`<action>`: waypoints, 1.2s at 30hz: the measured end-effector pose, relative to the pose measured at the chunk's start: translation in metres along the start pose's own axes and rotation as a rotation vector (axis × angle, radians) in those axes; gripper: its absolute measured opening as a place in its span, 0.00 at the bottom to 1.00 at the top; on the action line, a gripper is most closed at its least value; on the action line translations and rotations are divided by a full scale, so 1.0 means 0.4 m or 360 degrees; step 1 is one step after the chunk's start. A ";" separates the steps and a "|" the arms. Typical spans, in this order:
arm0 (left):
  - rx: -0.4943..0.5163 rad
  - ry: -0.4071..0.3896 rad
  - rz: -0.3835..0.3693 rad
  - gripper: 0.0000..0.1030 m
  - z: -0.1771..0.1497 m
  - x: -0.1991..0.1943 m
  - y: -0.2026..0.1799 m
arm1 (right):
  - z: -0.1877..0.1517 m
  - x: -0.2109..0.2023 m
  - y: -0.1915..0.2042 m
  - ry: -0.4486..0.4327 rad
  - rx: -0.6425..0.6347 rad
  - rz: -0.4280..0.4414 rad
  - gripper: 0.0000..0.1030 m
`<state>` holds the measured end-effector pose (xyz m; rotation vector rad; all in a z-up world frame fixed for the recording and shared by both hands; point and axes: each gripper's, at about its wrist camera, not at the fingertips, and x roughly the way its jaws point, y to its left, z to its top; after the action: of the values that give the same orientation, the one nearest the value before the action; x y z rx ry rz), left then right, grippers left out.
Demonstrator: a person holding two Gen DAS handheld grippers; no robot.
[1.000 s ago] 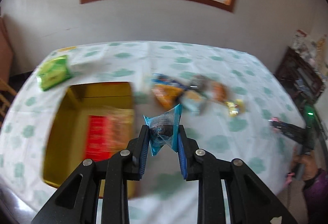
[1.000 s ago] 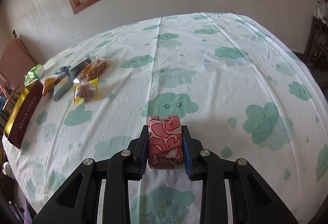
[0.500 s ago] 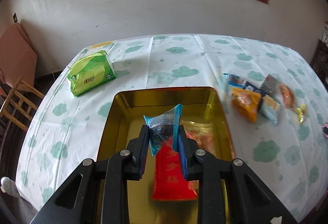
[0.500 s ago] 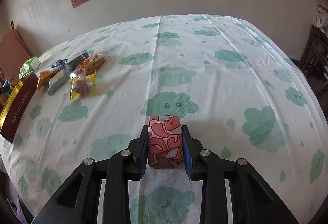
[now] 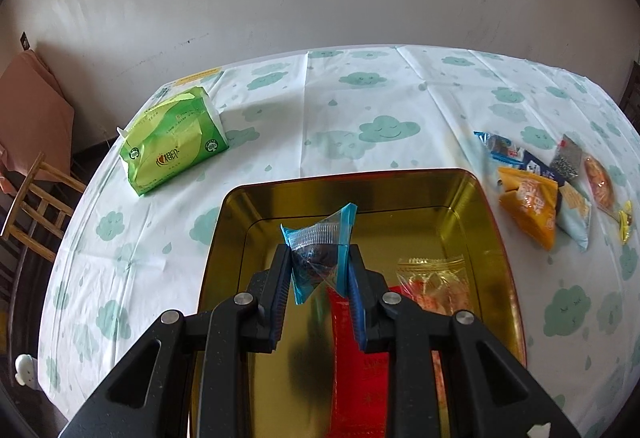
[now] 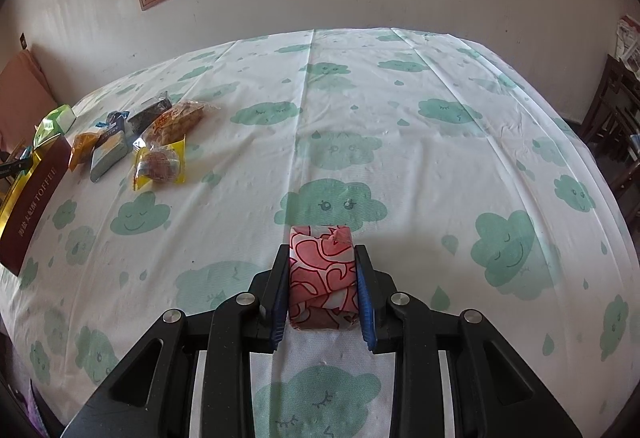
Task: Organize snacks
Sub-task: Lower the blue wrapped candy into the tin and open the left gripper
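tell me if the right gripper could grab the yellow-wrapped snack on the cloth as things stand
Probably not yet. The right gripper is shut on a red-and-white wrapped snack, so its jaws are full. The yellow-wrapped snack lies unobstructed on the tablecloth, off to the left.

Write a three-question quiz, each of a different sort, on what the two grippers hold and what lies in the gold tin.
1. True or false: the left gripper is shut on a blue-edged clear packet with a dark snack.
2. Above what does that packet hang? A. the green tissue pack B. the gold metal tin C. the bare cloud-print tablecloth
3. Fill in: the right gripper is shut on a red-and-white patterned ____.

Key: 1 true; 2 B; 3 packet.
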<state>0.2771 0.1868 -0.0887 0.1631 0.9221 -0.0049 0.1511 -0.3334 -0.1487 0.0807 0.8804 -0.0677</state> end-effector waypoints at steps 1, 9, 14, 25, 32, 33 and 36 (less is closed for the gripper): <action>0.0006 0.0003 0.0006 0.23 0.001 0.004 0.000 | 0.000 0.000 -0.001 0.0000 0.0000 0.0000 0.29; 0.0015 0.0029 0.0033 0.25 0.005 0.034 0.001 | 0.000 0.001 -0.001 0.0000 -0.0005 -0.0009 0.29; 0.0007 0.0054 0.0032 0.25 0.008 0.044 0.006 | 0.000 0.001 0.001 0.0000 -0.0006 -0.0011 0.29; 0.0026 -0.0068 0.0147 0.47 -0.005 -0.029 -0.010 | -0.001 0.002 0.006 0.0000 -0.0012 -0.0020 0.29; -0.0035 -0.0192 0.0166 0.66 -0.059 -0.160 -0.015 | 0.000 0.002 0.003 0.0015 0.0052 -0.0002 0.29; -0.0073 -0.0200 0.0171 0.74 -0.073 -0.179 -0.008 | 0.000 0.001 0.004 0.0024 0.0066 0.0009 0.29; -0.0186 -0.0220 0.0173 0.85 -0.118 -0.225 0.020 | 0.003 -0.021 0.022 0.0019 0.0071 0.0054 0.29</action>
<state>0.1857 0.1954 -0.0442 0.1026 0.7726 0.1363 0.1476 -0.3245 -0.1410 0.1381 0.8893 -0.0553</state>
